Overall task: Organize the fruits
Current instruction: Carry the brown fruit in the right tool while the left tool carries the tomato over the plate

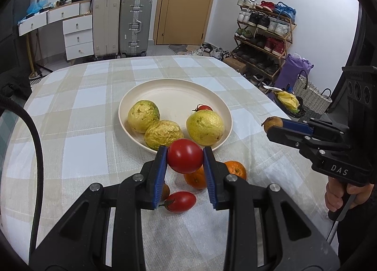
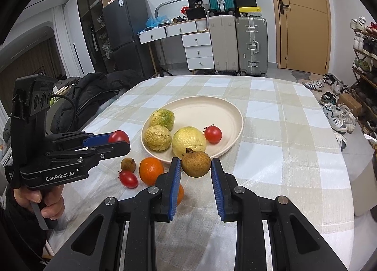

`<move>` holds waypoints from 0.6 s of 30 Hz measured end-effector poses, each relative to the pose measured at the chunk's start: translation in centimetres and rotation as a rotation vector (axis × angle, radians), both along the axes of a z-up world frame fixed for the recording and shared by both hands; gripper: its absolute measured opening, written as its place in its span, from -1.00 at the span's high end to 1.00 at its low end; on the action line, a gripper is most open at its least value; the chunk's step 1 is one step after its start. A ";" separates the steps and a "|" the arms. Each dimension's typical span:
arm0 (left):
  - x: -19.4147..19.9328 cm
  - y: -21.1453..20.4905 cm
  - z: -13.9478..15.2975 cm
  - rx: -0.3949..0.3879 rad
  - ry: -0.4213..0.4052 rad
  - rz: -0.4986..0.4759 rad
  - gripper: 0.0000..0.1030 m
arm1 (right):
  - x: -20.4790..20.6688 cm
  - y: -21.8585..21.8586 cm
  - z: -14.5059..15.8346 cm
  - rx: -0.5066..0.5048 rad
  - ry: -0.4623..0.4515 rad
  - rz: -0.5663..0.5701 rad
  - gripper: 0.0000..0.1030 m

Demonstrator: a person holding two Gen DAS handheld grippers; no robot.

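Observation:
My left gripper (image 1: 185,156) is shut on a round red tomato (image 1: 185,156), held above the table just before the near rim of the cream plate (image 1: 175,96). My right gripper (image 2: 196,164) is shut on a small brown fruit (image 2: 196,163), held near the plate's near edge (image 2: 212,106). On the plate lie three wrinkled yellow-green fruits (image 1: 143,116) and a small tomato (image 2: 212,134). Loose on the cloth sit two oranges (image 2: 151,170), an oblong tomato (image 1: 181,201) and another brown fruit (image 2: 128,164). Each gripper shows in the other's view, the right one (image 1: 274,127) and the left one (image 2: 119,139).
The table has a beige and white checked cloth (image 1: 77,110). A black cable (image 1: 37,143) hangs at the left. Beyond the table stand suitcases (image 1: 134,27), a white drawer unit (image 1: 76,35), a shoe rack (image 1: 264,32) and a woven basket (image 1: 311,98). A dark jacket (image 2: 94,89) lies left of the table.

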State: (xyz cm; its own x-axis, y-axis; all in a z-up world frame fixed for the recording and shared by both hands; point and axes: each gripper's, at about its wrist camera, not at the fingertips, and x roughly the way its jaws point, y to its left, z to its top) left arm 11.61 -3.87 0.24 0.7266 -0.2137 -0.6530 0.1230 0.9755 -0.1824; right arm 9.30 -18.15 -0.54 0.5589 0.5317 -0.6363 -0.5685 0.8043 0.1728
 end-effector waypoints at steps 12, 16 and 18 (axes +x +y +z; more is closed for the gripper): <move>2.3 -0.3 -0.2 0.010 0.008 0.016 0.46 | 1.4 0.6 0.0 0.018 -0.001 -0.006 0.48; 3.1 0.0 -0.7 0.003 0.019 0.020 0.46 | 1.9 1.1 -0.2 0.017 0.014 0.003 0.48; 3.5 0.1 -1.0 -0.001 0.028 0.022 0.46 | 2.1 1.4 -0.3 0.021 0.026 0.006 0.48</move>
State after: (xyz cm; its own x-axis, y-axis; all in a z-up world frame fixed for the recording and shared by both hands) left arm 15.08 -3.76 -0.73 0.7124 -0.1986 -0.6731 0.0965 0.9777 -0.1864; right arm 11.41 -16.78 -0.82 0.5389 0.5486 -0.6393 -0.5684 0.7969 0.2047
